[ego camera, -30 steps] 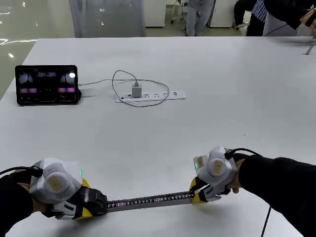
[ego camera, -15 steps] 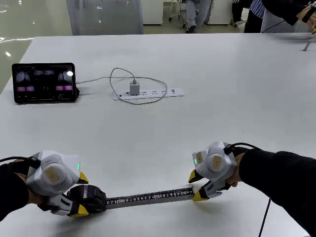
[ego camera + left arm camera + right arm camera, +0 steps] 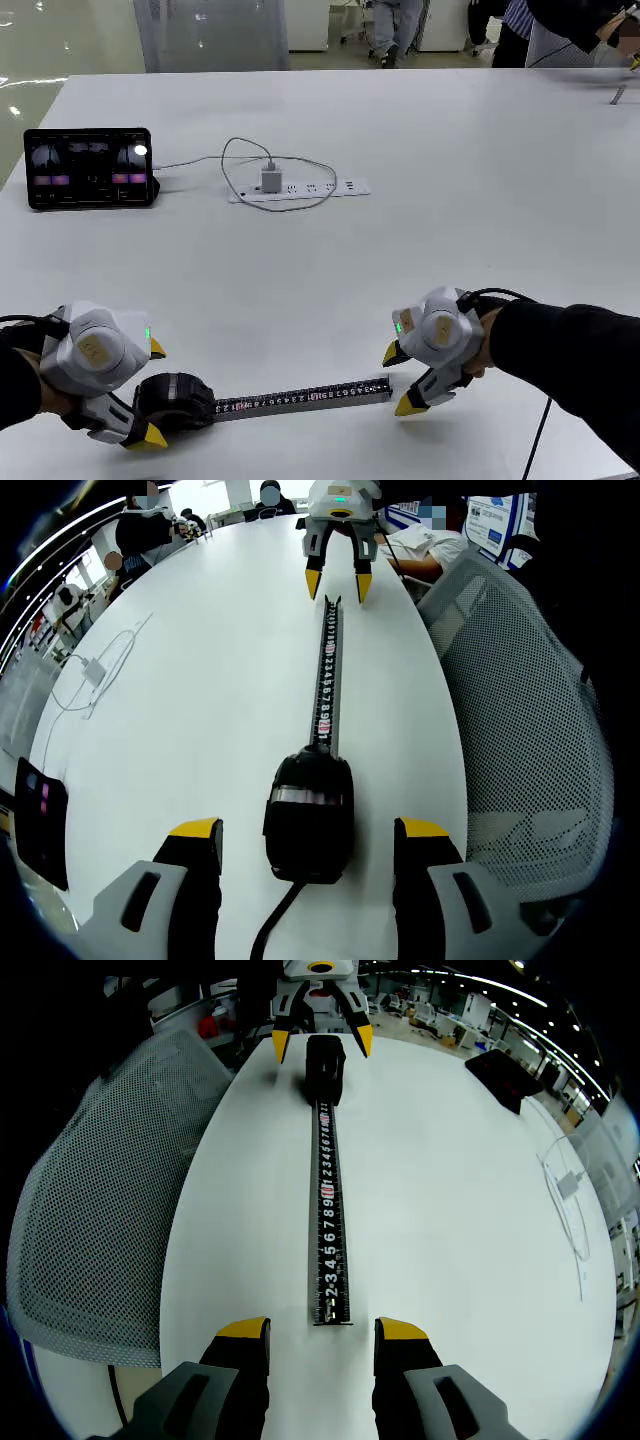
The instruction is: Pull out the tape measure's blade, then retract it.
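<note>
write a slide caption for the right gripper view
Right gripper open at the tip of the extended blade, left gripper open either side of the tape measure case.

White table (image 3: 450, 180), head view: a dark tablet (image 3: 88, 167), screen lit, lies at the left of frame. At upper centre a white power strip (image 3: 320, 189) lies flat with a white charger (image 3: 271, 181) plugged in. A thin cable (image 3: 190, 162) loops around the strip and reaches the tablet. A small object (image 3: 620, 95) at upper right is possibly a tool. A grey mesh chair (image 3: 530, 730) stands at the right of the left gripper view.
</note>
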